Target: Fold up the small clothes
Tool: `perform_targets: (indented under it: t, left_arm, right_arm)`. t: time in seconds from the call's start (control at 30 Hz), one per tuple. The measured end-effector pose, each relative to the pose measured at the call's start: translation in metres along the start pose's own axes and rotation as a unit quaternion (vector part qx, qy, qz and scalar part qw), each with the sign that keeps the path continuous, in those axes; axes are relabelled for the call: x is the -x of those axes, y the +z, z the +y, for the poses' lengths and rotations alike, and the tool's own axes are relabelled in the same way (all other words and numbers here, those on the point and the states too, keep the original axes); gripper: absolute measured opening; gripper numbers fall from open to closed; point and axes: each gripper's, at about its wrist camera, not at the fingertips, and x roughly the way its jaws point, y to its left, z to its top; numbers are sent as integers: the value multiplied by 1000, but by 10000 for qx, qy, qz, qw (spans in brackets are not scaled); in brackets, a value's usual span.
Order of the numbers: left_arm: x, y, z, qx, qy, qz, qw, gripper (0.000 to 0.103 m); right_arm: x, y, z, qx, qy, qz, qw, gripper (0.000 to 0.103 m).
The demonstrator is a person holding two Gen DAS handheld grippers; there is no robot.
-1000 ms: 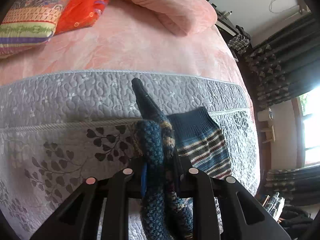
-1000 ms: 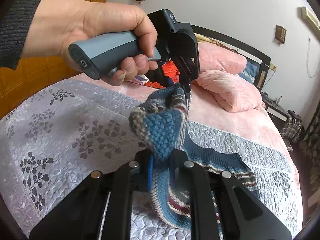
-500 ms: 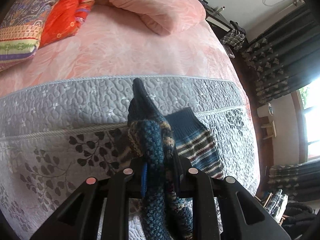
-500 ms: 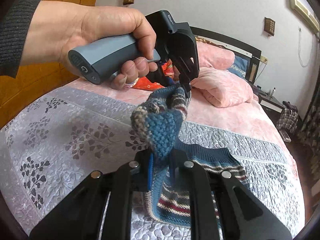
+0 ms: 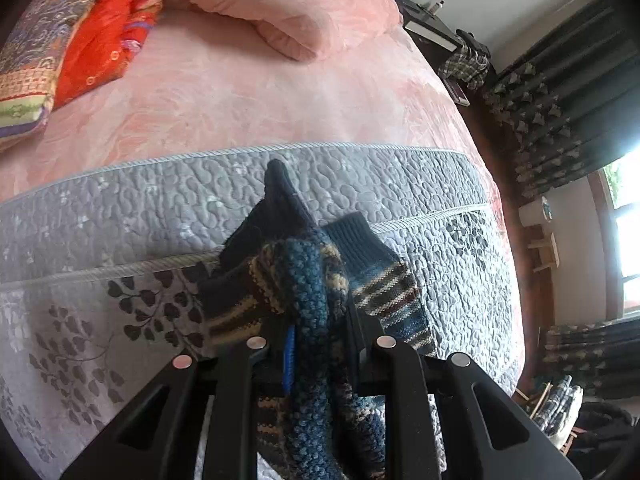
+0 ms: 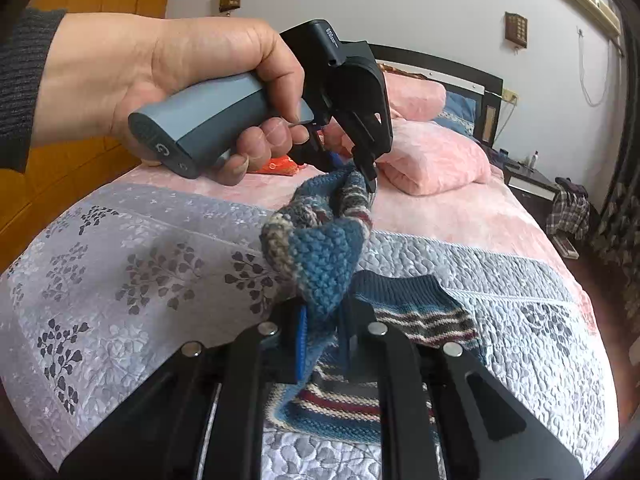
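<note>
A blue knitted sock (image 5: 312, 280) with tan and maroon stripes hangs bunched between both grippers. My left gripper (image 5: 320, 344) is shut on one end of it. In the right wrist view a hand (image 6: 160, 80) holds that left gripper (image 6: 368, 178), which pinches the sock (image 6: 324, 256) from above. My right gripper (image 6: 322, 328) is shut on the thick blue fold. The sock's dark cuff (image 6: 400, 286) and striped leg lie flat on the grey quilt (image 6: 140, 260) just beyond the fingers.
Pink pillows (image 6: 432, 156) and a pink sheet (image 5: 260, 92) cover the bed's far half. Red and patterned cushions (image 5: 92, 40) lie at the far left. A dark nightstand (image 6: 532, 186), plaid cloth (image 6: 568, 208) and dark curtains (image 5: 560, 92) stand off the bed's right side.
Both grippers keep their hold on the sock. The left wrist view has drifted, and more of the sock's striped leg now shows folded to the left of its fingers.
</note>
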Motion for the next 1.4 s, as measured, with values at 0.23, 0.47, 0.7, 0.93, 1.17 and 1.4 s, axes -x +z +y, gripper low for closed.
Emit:
perform_targets:
  t: [0.23,0.47,0.7,0.93,1.17,1.4]
  left_arm:
    - [-24,3,-19,-62,42,89,9999,19]
    - [-49,4,-37,-118,77,164,9998,19]
    - [-76,5,-55,-150,91,220,9996,19]
    - [-101,-1,-68,-153,74,147,9997,19]
    - [-124,-6,-79,-178,63,151,9997,19]
    - [-141,-12,-93,-185,145,11,9997,19]
  right_arm:
    - [-3,-12,-25,-204,-60,89,9997,11]
    - [-8,-23,-46,-360,-118,174,9991,11]
    - [-14,-39,-71,-546,-192,304,9979,11]
    - [-21,-57,-91,-699,-269,445,9962,11]
    - [-27,-79,-110,-905,-294,581,9938,11]
    - [-31,-97,-128,-1183,-246,633,9907,11]
